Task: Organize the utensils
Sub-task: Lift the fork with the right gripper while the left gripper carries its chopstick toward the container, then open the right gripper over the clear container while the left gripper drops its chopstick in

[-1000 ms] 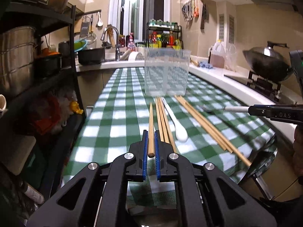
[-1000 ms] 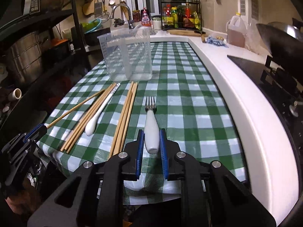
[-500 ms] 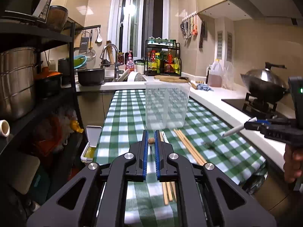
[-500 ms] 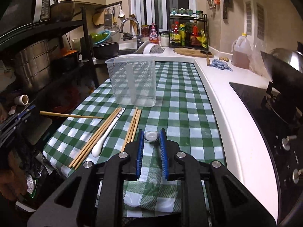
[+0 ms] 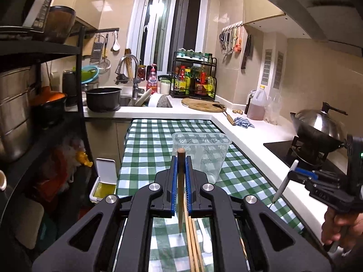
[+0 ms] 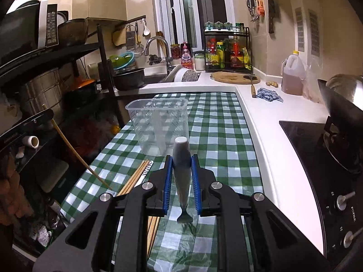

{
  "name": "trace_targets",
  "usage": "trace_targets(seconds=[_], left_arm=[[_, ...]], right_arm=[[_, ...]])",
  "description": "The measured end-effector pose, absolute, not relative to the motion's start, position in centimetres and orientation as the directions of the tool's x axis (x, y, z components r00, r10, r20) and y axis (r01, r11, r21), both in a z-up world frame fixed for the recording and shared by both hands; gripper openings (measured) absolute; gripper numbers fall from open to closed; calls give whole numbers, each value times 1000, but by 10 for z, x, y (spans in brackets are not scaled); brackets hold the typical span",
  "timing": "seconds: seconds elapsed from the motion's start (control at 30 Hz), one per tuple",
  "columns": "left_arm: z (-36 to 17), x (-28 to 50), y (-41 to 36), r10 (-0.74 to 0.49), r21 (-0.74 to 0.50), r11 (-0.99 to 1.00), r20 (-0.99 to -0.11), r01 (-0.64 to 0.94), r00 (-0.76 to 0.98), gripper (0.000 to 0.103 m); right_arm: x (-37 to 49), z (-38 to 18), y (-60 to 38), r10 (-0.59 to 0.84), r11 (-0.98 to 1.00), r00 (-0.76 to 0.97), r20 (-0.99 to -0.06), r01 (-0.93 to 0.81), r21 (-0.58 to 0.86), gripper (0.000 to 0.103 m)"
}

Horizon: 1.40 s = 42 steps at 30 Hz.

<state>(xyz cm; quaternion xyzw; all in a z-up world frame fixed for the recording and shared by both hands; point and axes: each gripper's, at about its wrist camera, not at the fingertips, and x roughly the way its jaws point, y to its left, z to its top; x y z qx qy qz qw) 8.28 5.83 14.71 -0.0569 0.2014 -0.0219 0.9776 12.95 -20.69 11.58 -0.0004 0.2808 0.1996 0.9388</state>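
A single wooden chopstick [image 5: 180,190] hangs tip-down, clamped between the blue pads of the left gripper [image 5: 181,170] above the near end of the checked tablecloth [image 5: 154,145]. The right gripper [image 6: 181,176] pinches a white-handled fork [image 6: 182,176], its head pointing down; the tines are too dark to make out. Both are held near the clear plastic holder [image 6: 158,124], which stands upright farther along the cloth. More chopsticks [image 6: 133,176] and a white spoon [image 6: 146,172] lie flat on the cloth, left of the fork.
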Motion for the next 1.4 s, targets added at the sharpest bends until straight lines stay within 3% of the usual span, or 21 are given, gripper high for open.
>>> trace_targets(seconds=[0.37,0.83,1.4], left_arm=[[200,121,78,-100,-163,986,-429,32,898,6],[280,197,90,-145,-215,973,-304,80,942,6],[186,280,92,-192,-263,962,-471,71,861,6]], right_arm=[[170,148,-211,380,924,763,-523,-337,180,17],[255,254,-164,472,882,799,-372,-434,185,17],[337,146,-134,465,884,660,-590,-377,275,17]])
